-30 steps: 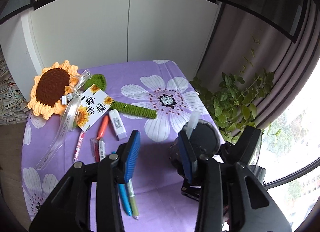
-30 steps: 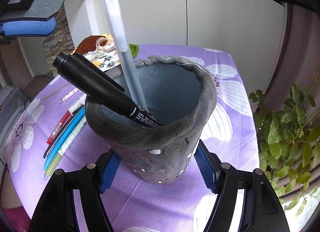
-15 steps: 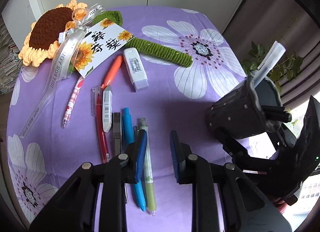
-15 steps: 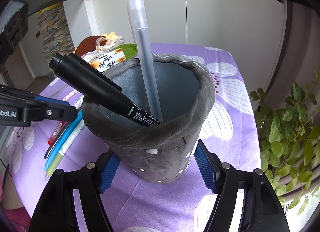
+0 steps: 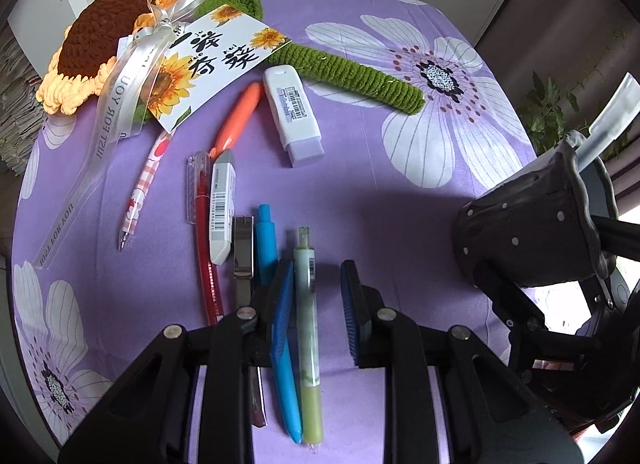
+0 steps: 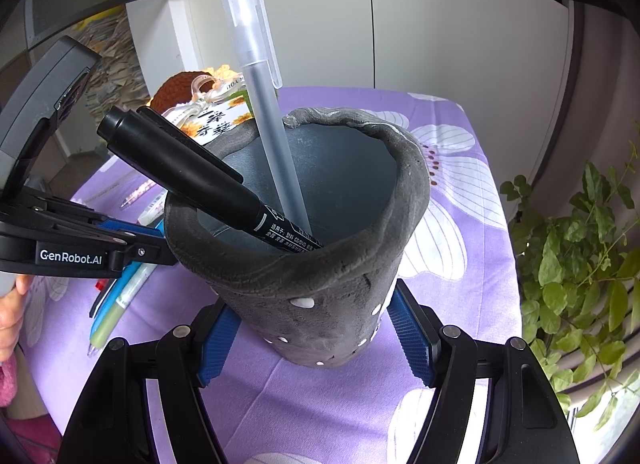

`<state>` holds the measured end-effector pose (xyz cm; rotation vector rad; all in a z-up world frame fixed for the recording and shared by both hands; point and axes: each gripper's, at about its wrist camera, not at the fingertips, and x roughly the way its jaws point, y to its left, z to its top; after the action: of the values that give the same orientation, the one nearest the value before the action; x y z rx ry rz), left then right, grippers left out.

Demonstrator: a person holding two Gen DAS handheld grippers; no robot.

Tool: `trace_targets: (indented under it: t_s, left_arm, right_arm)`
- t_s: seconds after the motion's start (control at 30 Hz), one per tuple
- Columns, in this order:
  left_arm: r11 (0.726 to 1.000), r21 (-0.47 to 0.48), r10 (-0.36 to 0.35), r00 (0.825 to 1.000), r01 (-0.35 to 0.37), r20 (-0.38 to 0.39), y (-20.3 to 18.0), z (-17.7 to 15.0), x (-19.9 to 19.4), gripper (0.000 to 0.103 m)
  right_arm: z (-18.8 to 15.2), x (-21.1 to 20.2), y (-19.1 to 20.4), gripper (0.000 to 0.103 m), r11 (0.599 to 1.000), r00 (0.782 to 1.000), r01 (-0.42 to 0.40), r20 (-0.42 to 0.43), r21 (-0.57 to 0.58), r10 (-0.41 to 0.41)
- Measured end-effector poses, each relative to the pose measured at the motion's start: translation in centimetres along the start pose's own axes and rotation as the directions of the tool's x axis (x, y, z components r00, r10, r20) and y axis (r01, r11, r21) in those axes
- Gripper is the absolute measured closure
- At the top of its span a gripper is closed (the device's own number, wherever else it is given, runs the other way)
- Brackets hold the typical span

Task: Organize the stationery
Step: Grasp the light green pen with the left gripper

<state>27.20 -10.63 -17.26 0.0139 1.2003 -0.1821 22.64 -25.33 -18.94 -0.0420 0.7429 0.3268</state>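
Note:
My left gripper (image 5: 316, 288) is open and low over the purple cloth, its jaws either side of a green pen (image 5: 307, 304), not closed on it. A blue pen (image 5: 276, 304), a dark clip pen (image 5: 244, 256), a red pen (image 5: 204, 232), a white correction tape (image 5: 222, 208), a pink pen (image 5: 140, 192), an orange pen (image 5: 236, 120) and a white eraser case (image 5: 294, 112) lie nearby. My right gripper (image 6: 316, 328) is shut on the grey pen holder (image 6: 320, 280), which holds a black marker (image 6: 180, 168) and a frosted pen (image 6: 264, 96).
A crochet sunflower (image 5: 96, 48) with ribbon, card and green stem (image 5: 352, 76) lies at the far left of the table. A leafy plant (image 6: 580, 248) stands beyond the table's right edge. White cabinets are behind.
My left gripper has come down from near the holder to the pens and opened wider around the green pen. The frosted pen has settled more upright in the holder. My right gripper stays put.

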Motion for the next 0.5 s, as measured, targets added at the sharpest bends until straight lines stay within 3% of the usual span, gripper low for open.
trace_targets:
  t_s: [0.2,0.23,0.5]
  left_arm:
    - [0.999,0.021,0.030,1.000,-0.030,0.008,-0.6,0.0,0.4,0.084]
    - [0.999,0.020,0.027,1.000,-0.027,0.009,-0.5,0.0,0.4,0.095]
    - [1.000,-0.001,-0.024,0.998,0.024,0.050,0.1,-0.1,-1.5,0.095]
  right_arm:
    - [0.0,0.0,-0.1,0.031,1.000,1.000,-0.001,-0.001,0.000,0.001]
    - [0.0,0.1,-0.2,0.031,1.000,1.000,-0.001,0.000,0.000,0.001]
    - [-0.1,0.1,-0.2,0.031,1.000,1.000,-0.002,-0.001,0.001,0.002]
